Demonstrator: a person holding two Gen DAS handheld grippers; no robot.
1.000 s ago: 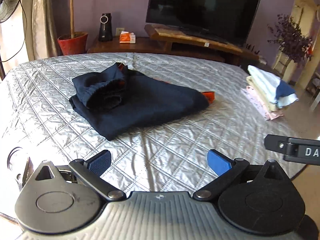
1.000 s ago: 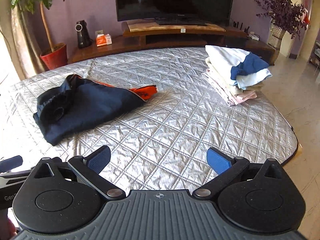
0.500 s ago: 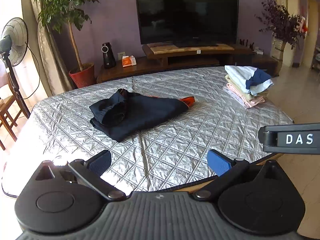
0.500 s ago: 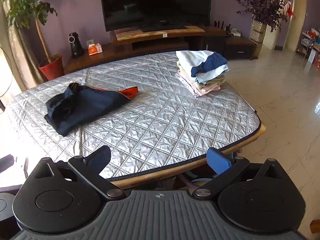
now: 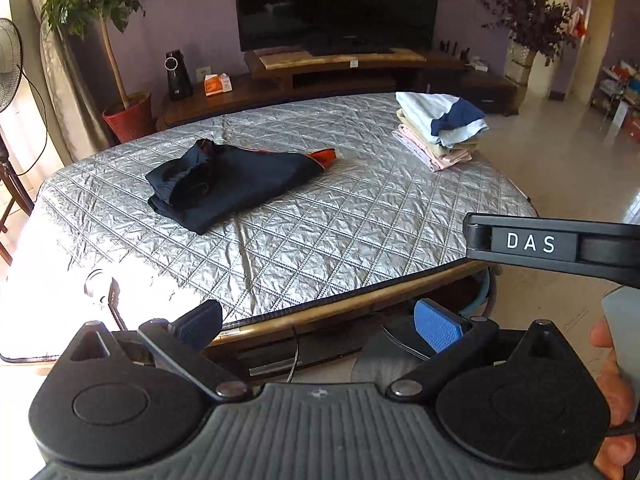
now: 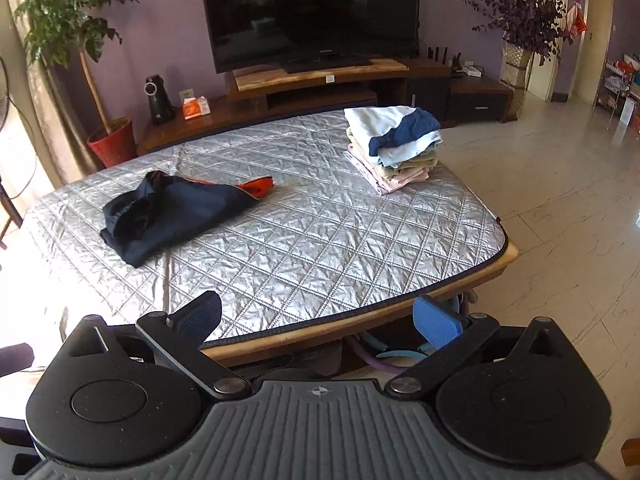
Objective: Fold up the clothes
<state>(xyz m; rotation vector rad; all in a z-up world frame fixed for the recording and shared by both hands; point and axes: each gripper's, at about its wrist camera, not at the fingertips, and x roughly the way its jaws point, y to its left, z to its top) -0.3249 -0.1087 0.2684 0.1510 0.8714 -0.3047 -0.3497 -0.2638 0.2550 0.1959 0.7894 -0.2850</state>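
A folded navy garment [image 5: 228, 188] [image 6: 172, 216] with an orange corner lies left of centre on the silver quilted table [image 5: 340, 220] [image 6: 320, 240]. A pile of folded pale clothes [image 5: 440, 132] [image 6: 394, 144] with a dark blue piece on top sits at the table's far right. My left gripper [image 5: 318, 326] is open and holds nothing, off the table's near edge. My right gripper [image 6: 318, 322] is likewise open and holds nothing, back from the near edge. The right gripper's body marked DAS [image 5: 552, 246] shows at the right of the left wrist view.
Beyond the table stand a wooden TV stand [image 6: 320, 80] with a large TV [image 6: 308, 8], a potted tree in a red pot [image 6: 112, 144] and a dried plant in a vase [image 6: 520, 60]. Tiled floor [image 6: 560, 220] lies to the right. A hand [image 5: 612, 400] shows at lower right.
Both grippers have drawn back and up from the table, so the near edge and the floor show now. The clothes have not moved. Both grippers stayed open.
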